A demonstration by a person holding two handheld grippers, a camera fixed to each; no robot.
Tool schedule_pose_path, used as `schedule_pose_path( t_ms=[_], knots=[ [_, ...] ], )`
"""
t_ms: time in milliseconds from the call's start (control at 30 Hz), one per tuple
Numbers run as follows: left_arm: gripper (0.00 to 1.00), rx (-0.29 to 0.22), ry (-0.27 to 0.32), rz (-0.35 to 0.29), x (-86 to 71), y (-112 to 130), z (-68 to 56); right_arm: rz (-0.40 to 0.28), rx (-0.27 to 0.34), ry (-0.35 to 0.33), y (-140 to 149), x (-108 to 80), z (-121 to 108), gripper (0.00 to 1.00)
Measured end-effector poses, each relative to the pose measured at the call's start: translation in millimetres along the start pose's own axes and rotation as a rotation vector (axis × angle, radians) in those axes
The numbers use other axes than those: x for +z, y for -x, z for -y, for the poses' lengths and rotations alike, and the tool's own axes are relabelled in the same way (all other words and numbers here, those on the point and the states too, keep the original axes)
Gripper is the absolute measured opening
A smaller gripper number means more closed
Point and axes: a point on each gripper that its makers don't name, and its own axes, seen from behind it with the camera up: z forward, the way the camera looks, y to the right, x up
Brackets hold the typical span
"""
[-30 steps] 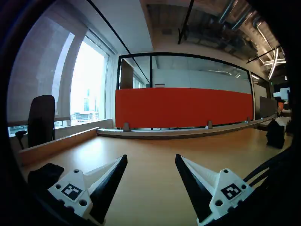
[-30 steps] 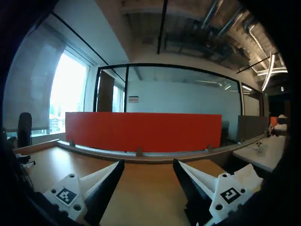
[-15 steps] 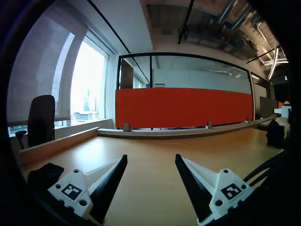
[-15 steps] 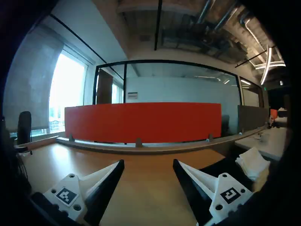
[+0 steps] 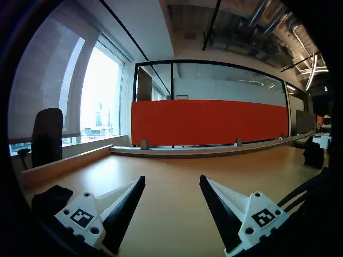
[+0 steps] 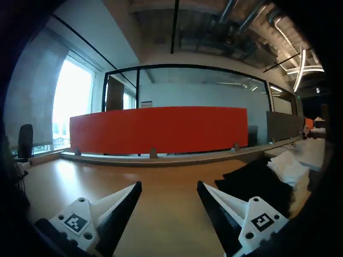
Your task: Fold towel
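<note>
In the right gripper view a stack of white folded towels (image 6: pixel 289 168) sits at the far right of the wooden desk (image 6: pixel 167 201), beside a dark cloth pile (image 6: pixel 257 184). My right gripper (image 6: pixel 169 190) hovers over the bare wood left of them, fingers wide apart and holding nothing. In the left gripper view my left gripper (image 5: pixel 171 184) also stands open above the desk (image 5: pixel 171 171), nothing between its fingers. A dark cloth lump (image 5: pixel 51 199) lies beside its left finger, and a dark object (image 5: pixel 314 153) stands at the far right.
A red divider panel (image 5: pixel 209 121) runs along the desk's far edge, with a glass wall behind it. A black office chair (image 5: pixel 46 136) stands by the window on the left. Black cables (image 5: pixel 304 192) trail at the lower right of the left gripper view.
The right gripper has swung towards the right and lifted slightly, bringing the white towels and dark cloth pile further into view. The left gripper has stayed still.
</note>
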Motion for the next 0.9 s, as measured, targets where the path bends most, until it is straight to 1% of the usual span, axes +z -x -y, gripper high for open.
schedule_pose_path(
  t_ms=[300, 600, 700, 900],
  knots=[
    [0.94, 0.000, 0.000, 0.000, 0.2, 0, -0.2, 0.011, -0.020, 0.008, 16, 1.1, -4, 1.00],
    [0.94, 0.000, 0.000, 0.000, -0.2, 0, -0.3, 0.011, -0.033, -0.006, 21, -2.6, 4, 1.00],
    [0.94, 0.000, 0.000, 0.000, -0.1, 0, -0.1, -0.002, -0.047, -0.009, 20, -3.4, 6, 1.00],
    [0.94, 0.000, 0.000, 0.000, -0.8, 0, -0.4, -0.012, -0.041, -0.015, 17, -6.6, 9, 1.00]
  ],
)
